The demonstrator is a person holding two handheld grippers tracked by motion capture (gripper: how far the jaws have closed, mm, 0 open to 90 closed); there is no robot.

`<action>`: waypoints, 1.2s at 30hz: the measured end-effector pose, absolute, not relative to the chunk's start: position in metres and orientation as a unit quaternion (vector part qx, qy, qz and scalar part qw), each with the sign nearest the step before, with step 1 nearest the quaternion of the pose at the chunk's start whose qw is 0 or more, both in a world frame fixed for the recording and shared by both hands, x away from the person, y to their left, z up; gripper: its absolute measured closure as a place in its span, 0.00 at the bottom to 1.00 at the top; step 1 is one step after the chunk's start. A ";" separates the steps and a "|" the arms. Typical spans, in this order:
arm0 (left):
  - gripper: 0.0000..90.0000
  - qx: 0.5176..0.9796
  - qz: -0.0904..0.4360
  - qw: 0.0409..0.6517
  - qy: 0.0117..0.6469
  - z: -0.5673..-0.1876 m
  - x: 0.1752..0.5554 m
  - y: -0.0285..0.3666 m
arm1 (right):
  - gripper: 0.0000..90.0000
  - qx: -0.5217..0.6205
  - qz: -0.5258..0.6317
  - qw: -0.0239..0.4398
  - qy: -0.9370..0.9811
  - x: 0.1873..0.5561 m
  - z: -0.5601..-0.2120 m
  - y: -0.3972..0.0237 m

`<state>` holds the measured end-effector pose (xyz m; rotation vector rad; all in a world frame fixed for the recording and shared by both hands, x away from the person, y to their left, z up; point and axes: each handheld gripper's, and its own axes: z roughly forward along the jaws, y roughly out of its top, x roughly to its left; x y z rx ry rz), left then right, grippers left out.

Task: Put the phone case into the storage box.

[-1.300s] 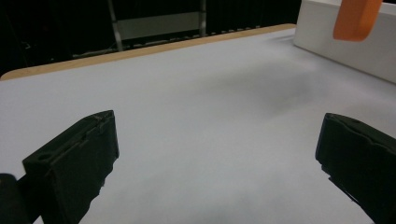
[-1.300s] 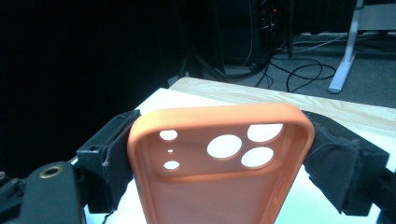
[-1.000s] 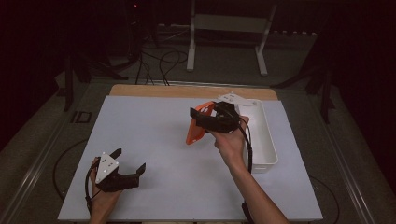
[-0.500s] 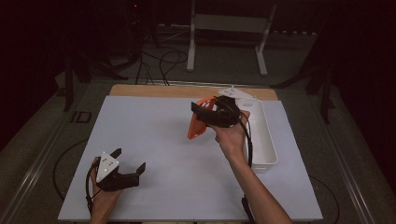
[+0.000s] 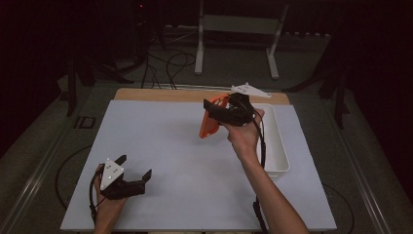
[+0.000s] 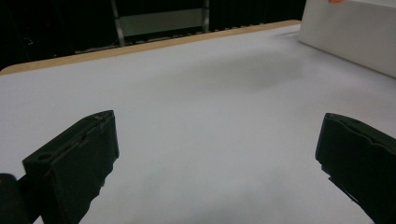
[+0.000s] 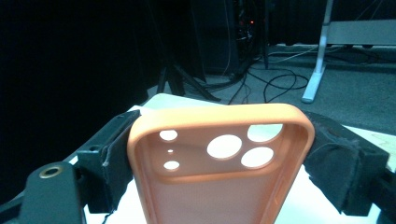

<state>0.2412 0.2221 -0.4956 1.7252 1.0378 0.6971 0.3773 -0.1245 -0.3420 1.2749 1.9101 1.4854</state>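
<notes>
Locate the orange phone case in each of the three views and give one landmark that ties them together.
High view: orange phone case, centre-right, held above the table by the right tool.
Left gripper view: a sliver of orange at the top right edge.
Right gripper view: centre, between the jaws.
Shared landmark: the white table.

White bin (image 5: 277, 146) along table's (image 5: 170, 146) right edge

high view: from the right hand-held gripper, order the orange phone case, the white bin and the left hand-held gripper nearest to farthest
1. Orange phone case: clamped between the jaws of the right hand-held gripper, above the mat.
2. White bin: just to its right, along the mat's right edge.
3. Left hand-held gripper: far off at the near left corner, jaws open.
</notes>
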 end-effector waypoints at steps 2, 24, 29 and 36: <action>0.00 0.709 0.284 0.484 0.427 -0.496 0.242 0.222 | 0.18 0.459 0.531 0.204 0.683 0.380 -0.341 -0.125; 0.00 0.708 0.286 0.483 0.429 -0.496 0.242 0.223 | 0.18 0.474 0.520 0.219 0.676 0.404 -0.337 -0.127; 0.00 0.707 0.286 0.484 0.429 -0.496 0.242 0.223 | 0.18 0.478 0.516 0.225 0.674 0.408 -0.337 -0.128; 0.00 0.708 0.287 0.483 0.429 -0.496 0.242 0.223 | 0.18 0.482 0.512 0.235 0.671 0.415 -0.337 -0.132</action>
